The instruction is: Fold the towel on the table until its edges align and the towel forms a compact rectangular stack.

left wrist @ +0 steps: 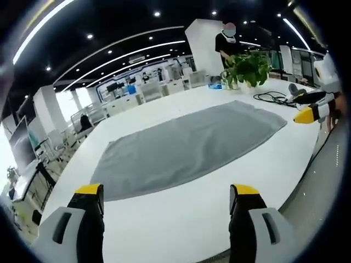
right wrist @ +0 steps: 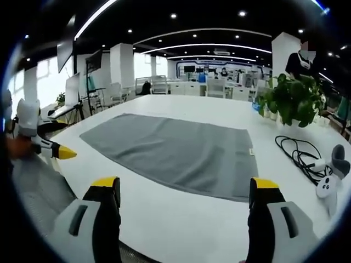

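1. Ahead of both grippers, the grey towel lies spread flat in a single layer on the white table, not yet folded.
2. From the left gripper, the towel sits just beyond the fingertips, its long axis running away toward the upper right of the left gripper view; the near short edge is the closest part.
3. From the right gripper, the towel lies crosswise, a long edge facing the jaws and its near right corner closest.
4. Both grippers hold their jaws spread wide and grasp nothing; neither touches the cloth.
5. I judge the two about equally near, each facing a different edge, so a first fold would likely call for both to pinch neighbouring corners.
6. Material: the towel looks soft, matte and thin, with faint ripples, a small pale tag at one edge, and slightly bowed edges. The tabletop is smooth and glossy, so the cloth may slide when dragged.
7. Well beyond the towel stand a leafy potted plant, a coiled black cable and a white handheld controller, all apart from the cloth.
8. The right gripper's yellow tip enters the left gripper view at the table's far right edge.
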Demonstrator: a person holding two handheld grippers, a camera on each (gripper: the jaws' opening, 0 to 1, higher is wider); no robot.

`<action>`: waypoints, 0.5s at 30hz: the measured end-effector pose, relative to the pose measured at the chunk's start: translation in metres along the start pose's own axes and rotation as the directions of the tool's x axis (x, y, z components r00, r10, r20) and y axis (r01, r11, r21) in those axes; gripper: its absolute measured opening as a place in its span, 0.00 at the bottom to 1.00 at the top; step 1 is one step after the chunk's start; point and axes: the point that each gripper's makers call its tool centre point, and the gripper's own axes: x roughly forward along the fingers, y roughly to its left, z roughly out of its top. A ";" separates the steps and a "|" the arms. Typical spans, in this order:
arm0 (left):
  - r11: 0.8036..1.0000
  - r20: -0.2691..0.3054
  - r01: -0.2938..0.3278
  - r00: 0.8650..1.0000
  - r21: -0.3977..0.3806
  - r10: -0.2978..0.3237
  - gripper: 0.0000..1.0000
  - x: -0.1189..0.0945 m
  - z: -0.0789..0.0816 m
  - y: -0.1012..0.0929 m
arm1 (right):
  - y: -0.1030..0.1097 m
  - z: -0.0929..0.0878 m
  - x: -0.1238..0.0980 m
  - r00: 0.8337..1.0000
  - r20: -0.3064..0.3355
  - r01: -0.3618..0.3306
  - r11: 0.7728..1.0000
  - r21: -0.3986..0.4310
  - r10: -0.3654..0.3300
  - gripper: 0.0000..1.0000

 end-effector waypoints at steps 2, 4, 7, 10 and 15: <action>1.000 -0.011 0.004 1.000 0.008 -0.004 0.98 0.001 -0.002 -0.001 | 0.002 0.001 -0.001 1.000 0.006 -0.009 1.000 -0.004 0.009 0.99; 1.000 -0.010 0.009 1.000 0.012 -0.009 0.97 0.001 -0.001 -0.001 | 0.003 0.000 -0.001 1.000 0.001 -0.011 1.000 -0.009 0.011 0.99; 1.000 -0.019 0.008 1.000 0.011 -0.007 0.97 0.003 -0.004 0.001 | 0.001 -0.002 0.001 1.000 -0.014 -0.005 1.000 -0.004 0.005 0.97; 1.000 0.001 0.005 1.000 -0.003 -0.005 0.97 0.005 -0.001 0.003 | 0.000 -0.003 0.000 1.000 -0.017 0.003 1.000 -0.009 -0.003 0.98; 1.000 0.009 0.015 1.000 -0.007 -0.015 0.97 0.011 -0.003 0.005 | -0.005 -0.001 0.000 1.000 -0.010 0.029 0.999 -0.020 -0.029 0.98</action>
